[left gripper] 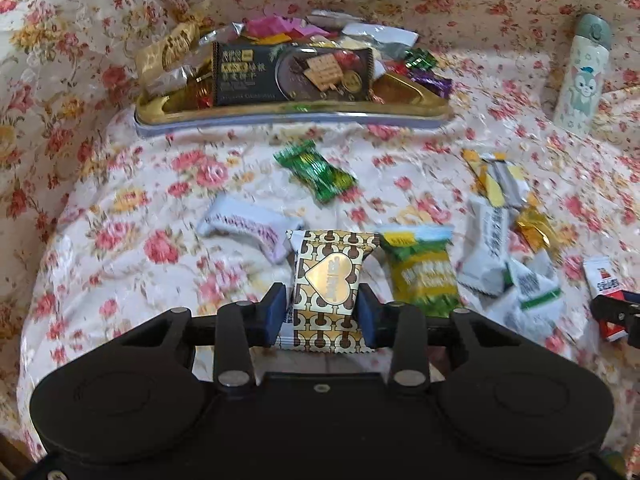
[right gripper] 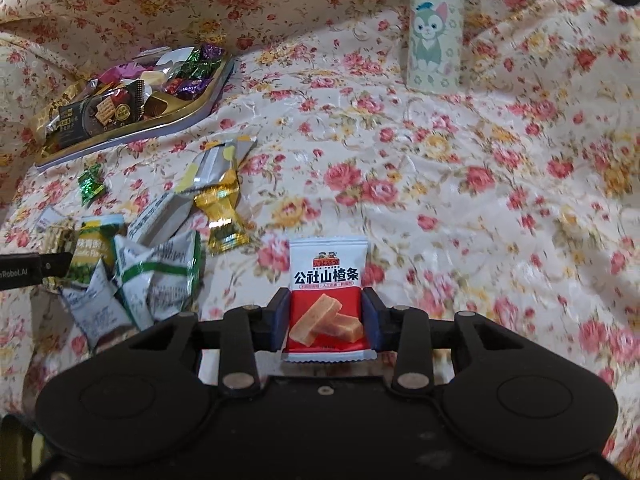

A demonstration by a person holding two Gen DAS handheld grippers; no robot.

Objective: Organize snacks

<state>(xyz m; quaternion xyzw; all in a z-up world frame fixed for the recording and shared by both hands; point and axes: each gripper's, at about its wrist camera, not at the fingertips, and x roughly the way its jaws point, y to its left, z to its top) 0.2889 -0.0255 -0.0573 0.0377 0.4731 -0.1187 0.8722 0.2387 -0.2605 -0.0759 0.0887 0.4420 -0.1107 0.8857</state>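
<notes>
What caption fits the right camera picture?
Right gripper holding a red-and-white snack packet above the floral cloth, tray far left.

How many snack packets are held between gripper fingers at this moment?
2. The left gripper holds a gold-and-brown heart packet; the right gripper holds a red-and-white hawthorn packet. The other snacks lie loose on the cloth or in the tray.

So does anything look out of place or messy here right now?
Yes. Loose snack packets lie scattered and overlapping on the floral cloth instead of in the gold tray, which is already heaped. A cat-print bottle stands among them, not a snack. Each gripper, left and right, holds one packet.
</notes>
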